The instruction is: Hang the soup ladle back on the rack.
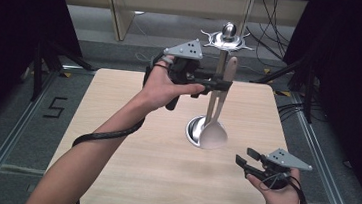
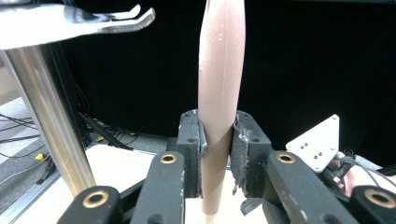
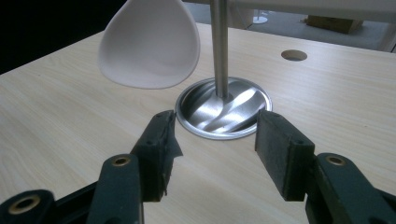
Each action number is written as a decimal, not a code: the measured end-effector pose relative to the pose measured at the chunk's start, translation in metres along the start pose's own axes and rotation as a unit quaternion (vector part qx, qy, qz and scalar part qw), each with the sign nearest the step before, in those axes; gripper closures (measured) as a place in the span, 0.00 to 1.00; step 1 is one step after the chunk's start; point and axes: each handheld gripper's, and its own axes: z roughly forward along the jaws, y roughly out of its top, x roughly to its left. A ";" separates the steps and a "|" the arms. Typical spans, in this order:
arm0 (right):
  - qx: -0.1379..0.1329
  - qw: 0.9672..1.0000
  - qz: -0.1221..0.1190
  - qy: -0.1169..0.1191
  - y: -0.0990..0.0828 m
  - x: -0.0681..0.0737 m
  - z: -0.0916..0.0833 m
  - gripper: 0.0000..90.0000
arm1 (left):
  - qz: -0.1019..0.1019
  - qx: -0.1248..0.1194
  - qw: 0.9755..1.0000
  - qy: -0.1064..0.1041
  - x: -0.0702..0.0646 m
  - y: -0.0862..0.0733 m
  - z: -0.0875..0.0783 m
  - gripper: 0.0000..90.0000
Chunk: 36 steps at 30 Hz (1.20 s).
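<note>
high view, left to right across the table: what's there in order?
Left gripper shut on the spoon handle → metal utensil stand with the pale spoon hanging in front of its base → right gripper, jaws open, held low over the wooden table.

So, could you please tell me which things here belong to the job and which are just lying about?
In the job:
- spoon, clamped in the left gripper
- metal stand with hooks
- right gripper, open near the stand's base

Lying about:
- floor cables
- table hole

One spoon (image 1: 215, 130), one stand (image 1: 220, 70), two claws (image 1: 225, 85)
</note>
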 end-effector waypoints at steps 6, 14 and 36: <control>0.001 1.000 0.002 0.003 -0.001 -0.001 0.002 0.54 | -0.014 0.000 1.000 -0.007 0.004 0.003 0.001 0.82; 0.000 1.000 0.012 0.001 -0.001 -0.001 0.002 0.54 | 0.006 0.006 1.000 -0.011 0.013 0.004 0.002 0.82; -0.001 1.000 0.013 0.004 -0.001 -0.002 0.002 0.54 | -0.015 0.005 1.000 -0.015 0.025 -0.001 0.003 0.82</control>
